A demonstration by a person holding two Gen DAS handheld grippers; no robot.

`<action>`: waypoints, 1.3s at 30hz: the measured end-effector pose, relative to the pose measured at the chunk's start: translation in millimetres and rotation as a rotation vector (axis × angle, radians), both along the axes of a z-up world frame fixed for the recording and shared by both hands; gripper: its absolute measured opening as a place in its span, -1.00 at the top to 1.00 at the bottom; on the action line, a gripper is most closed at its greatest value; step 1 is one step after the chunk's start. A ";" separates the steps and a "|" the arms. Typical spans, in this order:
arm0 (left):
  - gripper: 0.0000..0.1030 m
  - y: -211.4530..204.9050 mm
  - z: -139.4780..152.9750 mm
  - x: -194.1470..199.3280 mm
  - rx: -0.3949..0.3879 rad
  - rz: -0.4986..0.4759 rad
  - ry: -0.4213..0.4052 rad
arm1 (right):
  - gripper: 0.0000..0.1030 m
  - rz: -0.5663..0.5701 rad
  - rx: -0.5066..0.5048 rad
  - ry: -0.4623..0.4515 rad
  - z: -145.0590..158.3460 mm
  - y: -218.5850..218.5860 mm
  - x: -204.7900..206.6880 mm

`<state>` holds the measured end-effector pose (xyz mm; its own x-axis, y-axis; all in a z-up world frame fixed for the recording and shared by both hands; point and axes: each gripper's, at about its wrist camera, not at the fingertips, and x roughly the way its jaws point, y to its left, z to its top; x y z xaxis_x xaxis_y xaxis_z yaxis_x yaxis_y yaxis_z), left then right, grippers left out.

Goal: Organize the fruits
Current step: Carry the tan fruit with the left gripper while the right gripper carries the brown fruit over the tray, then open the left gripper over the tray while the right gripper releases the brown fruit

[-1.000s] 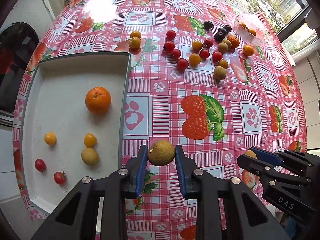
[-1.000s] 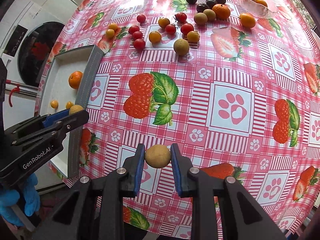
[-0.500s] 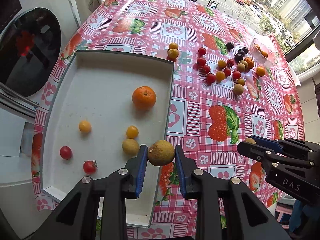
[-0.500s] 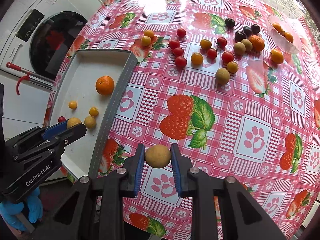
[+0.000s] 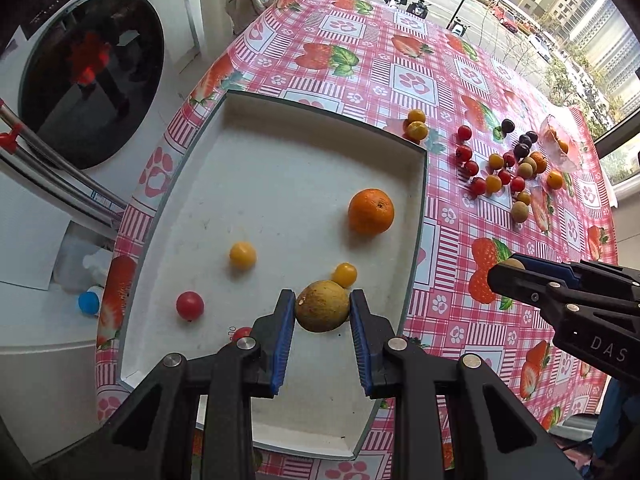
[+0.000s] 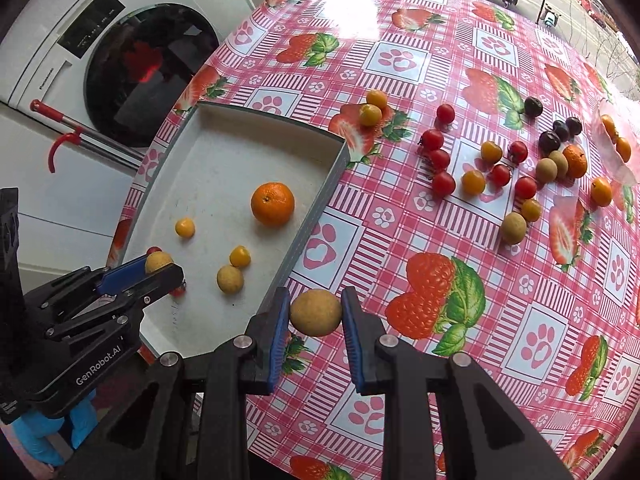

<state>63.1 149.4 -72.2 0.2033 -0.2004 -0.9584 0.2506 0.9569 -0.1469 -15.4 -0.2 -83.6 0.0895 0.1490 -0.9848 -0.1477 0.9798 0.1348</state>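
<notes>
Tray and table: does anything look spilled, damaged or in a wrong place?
Nothing looks spilled or damaged. The tray holds few fruits, among them an orange; most lie loose on the tablecloth. The left gripper and right gripper each hold a tan fruit.

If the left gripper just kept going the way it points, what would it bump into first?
Probably the small yellow fruit in the tray, just beyond the brown fruit the left gripper holds; depth is unclear.

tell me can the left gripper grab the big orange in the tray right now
Probably not yet: the left gripper is shut on a tan fruit. The orange lies unobstructed in the tray, reachable after release.
</notes>
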 end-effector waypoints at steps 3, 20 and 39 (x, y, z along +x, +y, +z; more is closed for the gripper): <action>0.43 7.7 -1.2 7.5 0.004 0.014 -0.002 | 0.45 0.012 0.007 0.010 -2.9 7.1 6.7; 0.43 17.5 -30.2 89.6 0.067 0.063 -0.022 | 0.45 0.093 0.025 0.031 -42.7 64.7 89.4; 0.42 17.4 -76.1 103.2 0.149 0.070 0.067 | 0.45 0.127 -0.058 0.126 -101.4 93.8 108.0</action>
<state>166.3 166.7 -148.2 0.1468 -0.0430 -0.9882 0.1767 0.9841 -0.0166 92.6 93.7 -185.0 -0.0515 0.0941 -0.9942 -0.2557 0.9611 0.1042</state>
